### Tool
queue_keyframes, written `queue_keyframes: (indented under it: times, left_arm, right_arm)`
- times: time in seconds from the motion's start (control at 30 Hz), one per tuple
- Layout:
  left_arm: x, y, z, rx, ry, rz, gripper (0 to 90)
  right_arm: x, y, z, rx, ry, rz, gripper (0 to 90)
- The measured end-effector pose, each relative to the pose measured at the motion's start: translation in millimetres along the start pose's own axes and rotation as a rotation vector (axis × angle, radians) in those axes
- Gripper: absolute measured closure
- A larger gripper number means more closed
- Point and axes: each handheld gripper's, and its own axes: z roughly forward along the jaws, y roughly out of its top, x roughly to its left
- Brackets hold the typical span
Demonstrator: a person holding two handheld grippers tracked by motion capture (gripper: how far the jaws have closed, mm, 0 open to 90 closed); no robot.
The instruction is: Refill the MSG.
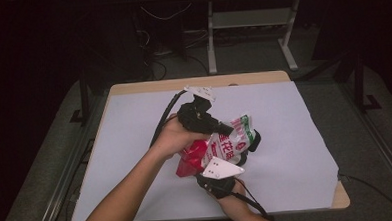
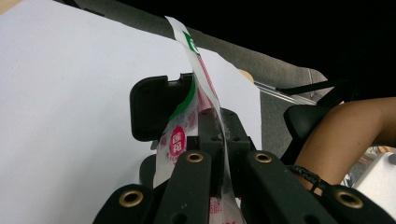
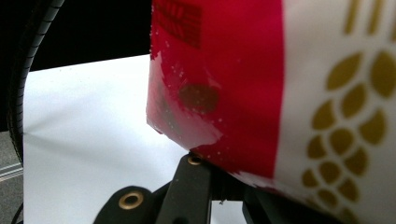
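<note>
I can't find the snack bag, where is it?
In the high view the bag is up off the white table, near its middle, pinched between the left gripper above it and the right gripper below it.

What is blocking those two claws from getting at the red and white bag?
Nothing visible. Both already pinch it: the left gripper is shut on the bag, and the right gripper clamps its red end above the table.

Bare white table cover [image 1: 134,128] lies open all around both grippers, while the bag [image 1: 230,141] clamped between them blocks the middle.
</note>
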Motion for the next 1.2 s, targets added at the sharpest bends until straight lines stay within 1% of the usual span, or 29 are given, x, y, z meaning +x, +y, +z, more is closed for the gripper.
queue_keyframes:
  times: [0.67,1.03,1.2]
  left_arm:
    - [-0.3,0.5,0.7,0.000,-0.003,0.000,89.7]
    - [-0.8,0.4,2.0,-0.010,-0.002,-0.008,89.7]
    - [-0.6,0.6,2.2,-0.004,-0.002,-0.008,89.8]
  right_arm:
    - [-0.1,0.1,-0.2,0.000,0.001,0.002,90.0]
    - [-0.2,0.1,-0.3,0.000,0.002,0.002,90.0]
    - [0.0,0.1,-0.2,0.000,0.003,0.001,90.0]
